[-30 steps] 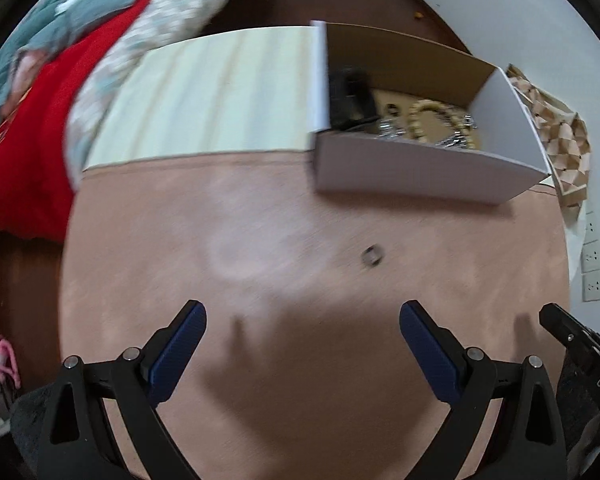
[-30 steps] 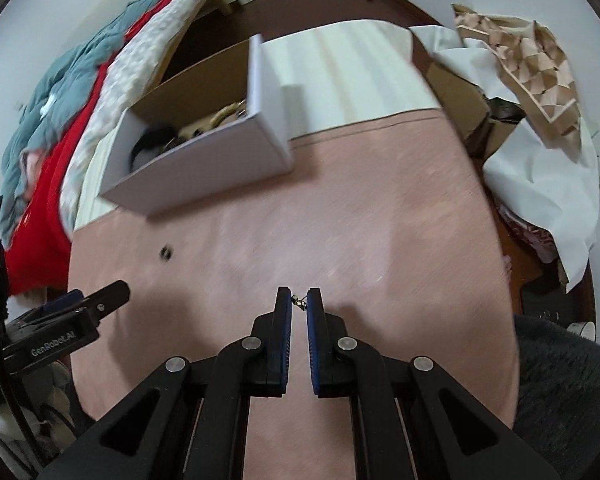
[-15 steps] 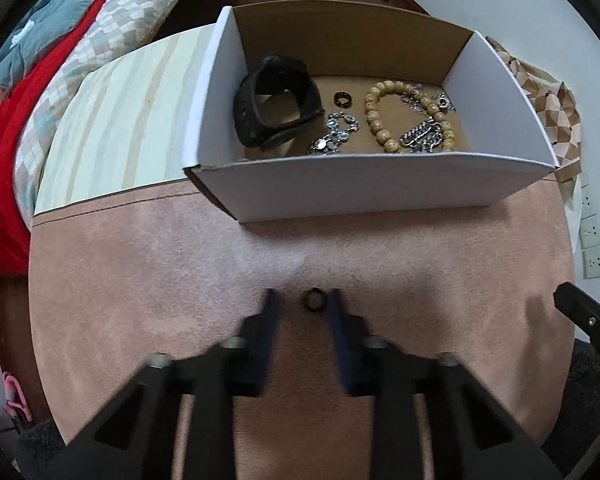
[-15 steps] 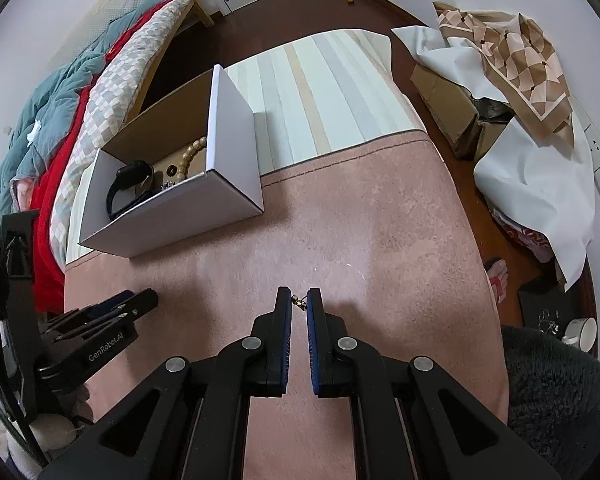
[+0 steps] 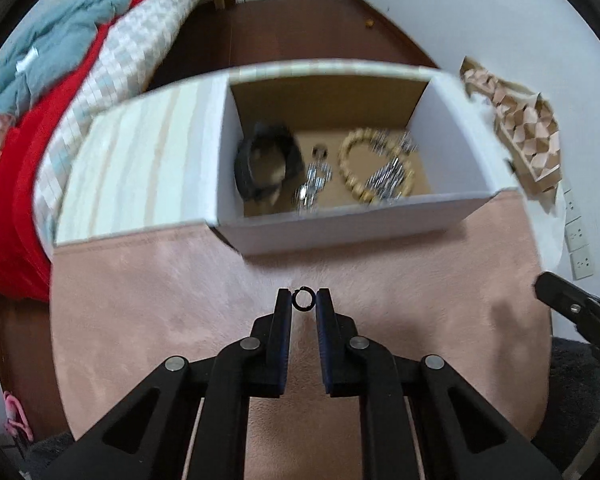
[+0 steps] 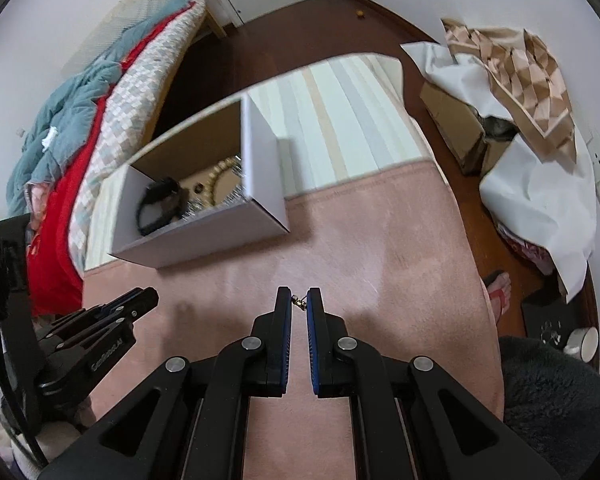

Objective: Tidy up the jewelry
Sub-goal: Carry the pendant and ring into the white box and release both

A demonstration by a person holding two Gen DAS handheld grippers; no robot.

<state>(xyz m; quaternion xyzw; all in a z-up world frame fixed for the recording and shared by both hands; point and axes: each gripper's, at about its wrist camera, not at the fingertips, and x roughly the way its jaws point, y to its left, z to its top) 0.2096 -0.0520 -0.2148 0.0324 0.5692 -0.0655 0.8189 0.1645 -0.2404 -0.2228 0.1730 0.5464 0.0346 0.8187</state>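
Note:
My left gripper (image 5: 303, 300) is shut on a small dark ring (image 5: 303, 299) and holds it above the pink cloth, just short of the white cardboard box (image 5: 340, 226). The box holds a black watch (image 5: 266, 164), a beaded bracelet (image 5: 354, 168), silver chains (image 5: 314, 186) and another ring (image 5: 320, 151). My right gripper (image 6: 299, 301) is shut on a small gold jewelry piece (image 6: 299, 301) above the cloth, to the right of the box (image 6: 204, 236). The left gripper's body shows in the right wrist view (image 6: 100, 324).
The box stands on a table with a pink cloth (image 5: 180, 300) and a striped cloth (image 5: 140, 168). A bed with red and blue bedding (image 5: 40, 80) lies to the left. Cardboard and white paper (image 6: 532, 176) pile at the right. A cup (image 6: 582, 342) sits on the floor.
My left gripper closed around the ring on the cloth and lifted it. The right gripper has kept its grip on the gold piece and risen, shifting toward the box.

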